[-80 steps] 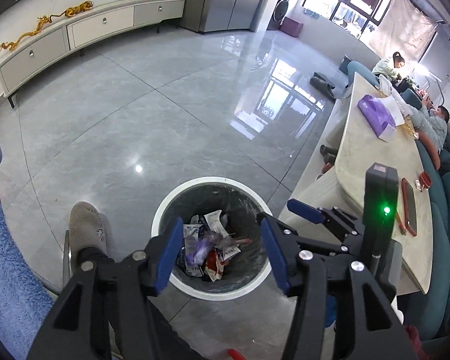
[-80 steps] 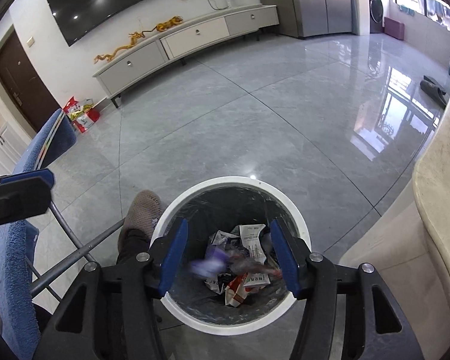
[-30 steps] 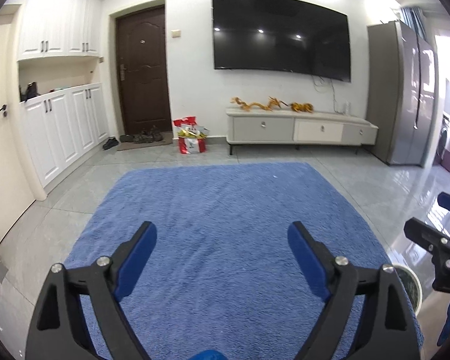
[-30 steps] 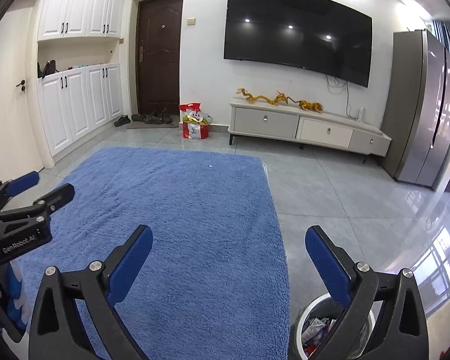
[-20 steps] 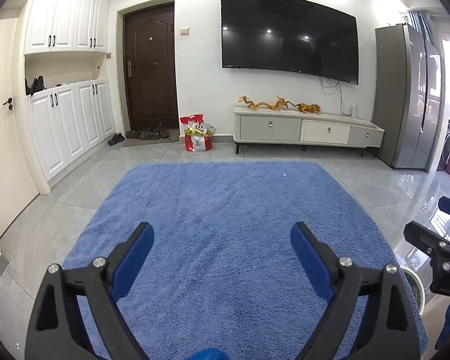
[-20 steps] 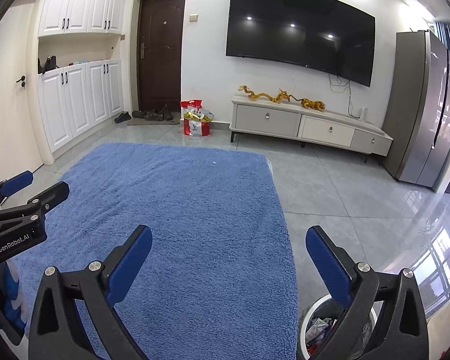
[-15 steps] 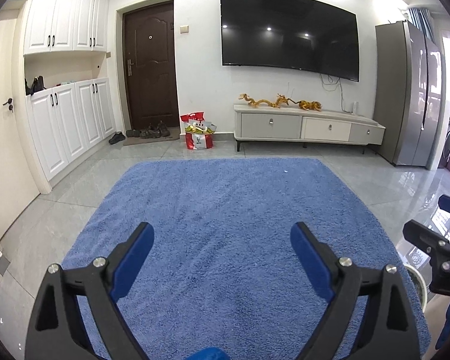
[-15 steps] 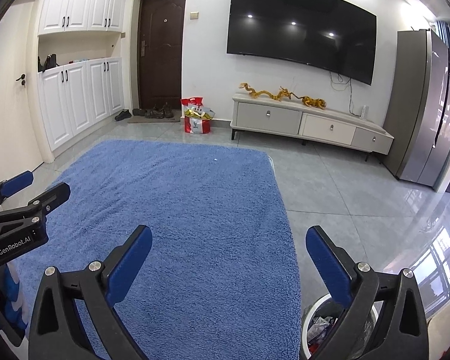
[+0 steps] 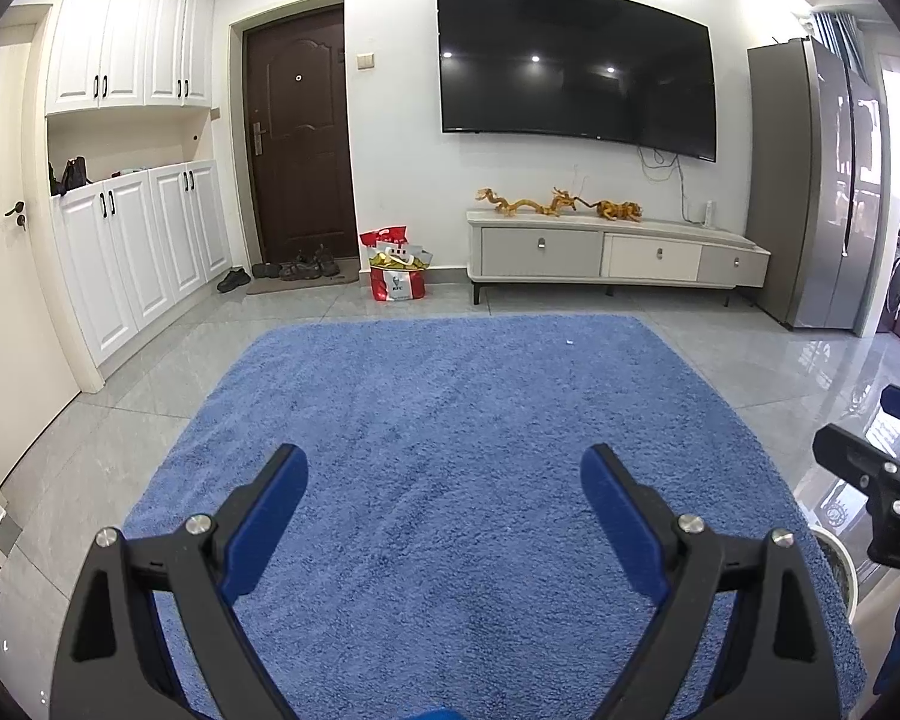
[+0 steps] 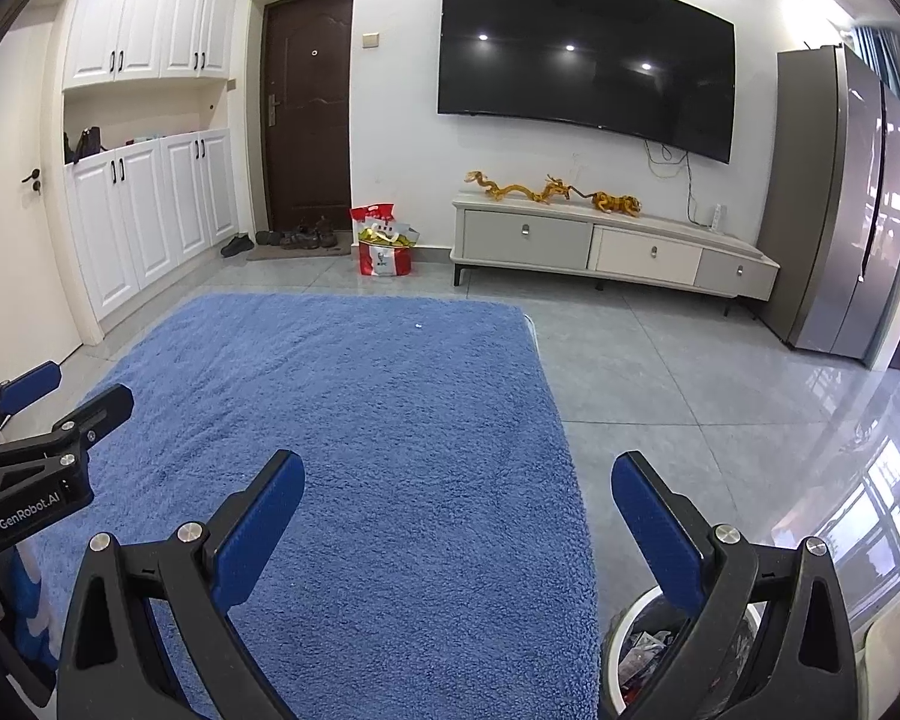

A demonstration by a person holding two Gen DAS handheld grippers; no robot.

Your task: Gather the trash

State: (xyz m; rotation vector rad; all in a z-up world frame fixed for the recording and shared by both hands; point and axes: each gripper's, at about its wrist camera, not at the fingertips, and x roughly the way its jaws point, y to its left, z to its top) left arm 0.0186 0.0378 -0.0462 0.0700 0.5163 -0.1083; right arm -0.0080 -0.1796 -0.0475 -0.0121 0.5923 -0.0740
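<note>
Trash bin (image 10: 636,648): white-rimmed, on the tiled floor low and to the right of the right gripper, partly behind its right finger; wrappers show inside. In the left wrist view only a sliver of its rim (image 9: 837,564) shows at the far right.
Scrap (image 10: 417,325): a tiny white speck on the blue surface, far ahead of both grippers and well apart from them; too small to say whether it is trash.
Blue surface (image 10: 354,420): fuzzy cloth spread ahead of and under both grippers, otherwise bare.
Left gripper (image 9: 444,489): fingers spread wide, holding nothing.
Right gripper (image 10: 457,495): fingers spread wide, holding nothing.
Risk: judged from here, the speck is so small and flat that the pads could pinch pile instead of it, or push it deeper into the fibres.
Risk two: the bin sits near the edge of view, so a blind drop could miss it.
</note>
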